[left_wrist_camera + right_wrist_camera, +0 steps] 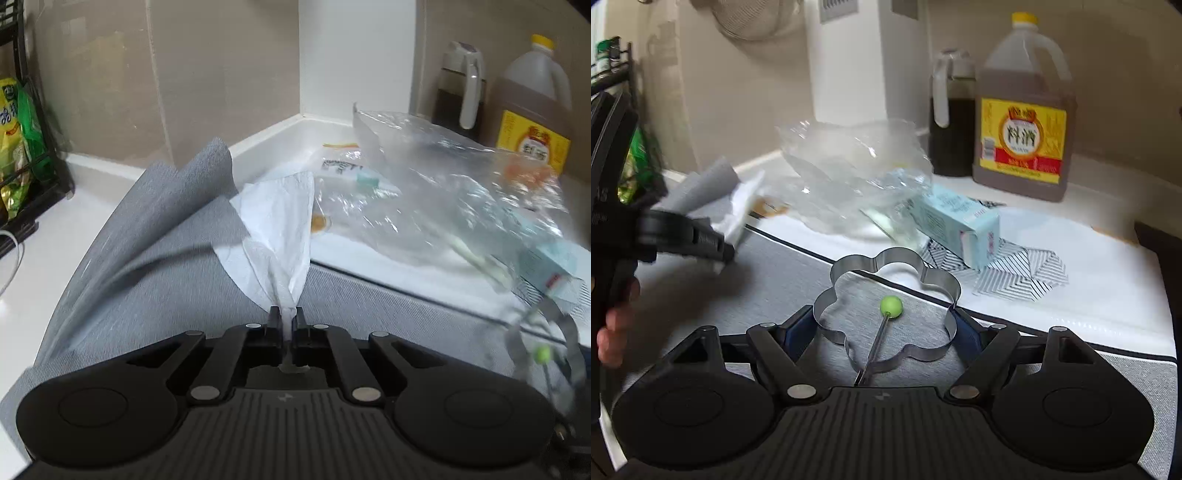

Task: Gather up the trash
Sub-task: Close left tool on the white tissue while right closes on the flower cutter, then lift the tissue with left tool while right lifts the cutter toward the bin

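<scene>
Crumpled white tissue [280, 236] pinched in left gripper [286, 318] jaws, flower-shaped steel ring [886, 310]

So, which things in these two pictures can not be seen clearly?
- Left wrist view: what lies inside the clear plastic bag is blurred by glare and folds.
- Left wrist view: the metal flower ring is smeared and cut by the right edge.
- Right wrist view: the left gripper and its white tissue are motion-blurred.
- Right wrist view: the green packets are hidden behind that gripper.

Both wrist views look down, close, sharing the clear bag [443, 192].
</scene>
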A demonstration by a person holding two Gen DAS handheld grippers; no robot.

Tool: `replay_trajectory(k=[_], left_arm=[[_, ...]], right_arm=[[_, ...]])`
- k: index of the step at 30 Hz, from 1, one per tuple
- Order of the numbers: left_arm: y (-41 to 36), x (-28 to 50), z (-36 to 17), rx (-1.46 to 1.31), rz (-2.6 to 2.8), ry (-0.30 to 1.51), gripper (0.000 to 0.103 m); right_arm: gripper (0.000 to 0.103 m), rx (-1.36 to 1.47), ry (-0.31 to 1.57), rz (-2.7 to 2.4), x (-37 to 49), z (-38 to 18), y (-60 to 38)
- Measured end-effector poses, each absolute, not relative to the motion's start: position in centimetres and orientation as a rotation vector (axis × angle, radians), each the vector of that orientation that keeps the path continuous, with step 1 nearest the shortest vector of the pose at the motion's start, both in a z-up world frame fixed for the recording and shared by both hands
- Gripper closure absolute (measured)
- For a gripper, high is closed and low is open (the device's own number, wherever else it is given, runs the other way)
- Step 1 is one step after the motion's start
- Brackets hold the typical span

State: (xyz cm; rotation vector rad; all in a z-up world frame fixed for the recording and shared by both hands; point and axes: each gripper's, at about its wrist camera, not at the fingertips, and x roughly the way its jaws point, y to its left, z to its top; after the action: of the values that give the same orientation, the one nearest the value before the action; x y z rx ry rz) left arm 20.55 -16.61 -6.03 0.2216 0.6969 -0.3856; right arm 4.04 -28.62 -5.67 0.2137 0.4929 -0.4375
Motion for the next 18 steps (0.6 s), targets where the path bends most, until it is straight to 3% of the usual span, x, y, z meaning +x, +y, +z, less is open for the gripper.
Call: replay_trajectory(k=[18], left_arm=[[-5.9, 10.8, -1.2, 0.093, -0.407, 0.629, 0.099]], right_arm=[[0.023, 0.250, 0.470, -0.437, 3.6, -5.7, -28.9]])
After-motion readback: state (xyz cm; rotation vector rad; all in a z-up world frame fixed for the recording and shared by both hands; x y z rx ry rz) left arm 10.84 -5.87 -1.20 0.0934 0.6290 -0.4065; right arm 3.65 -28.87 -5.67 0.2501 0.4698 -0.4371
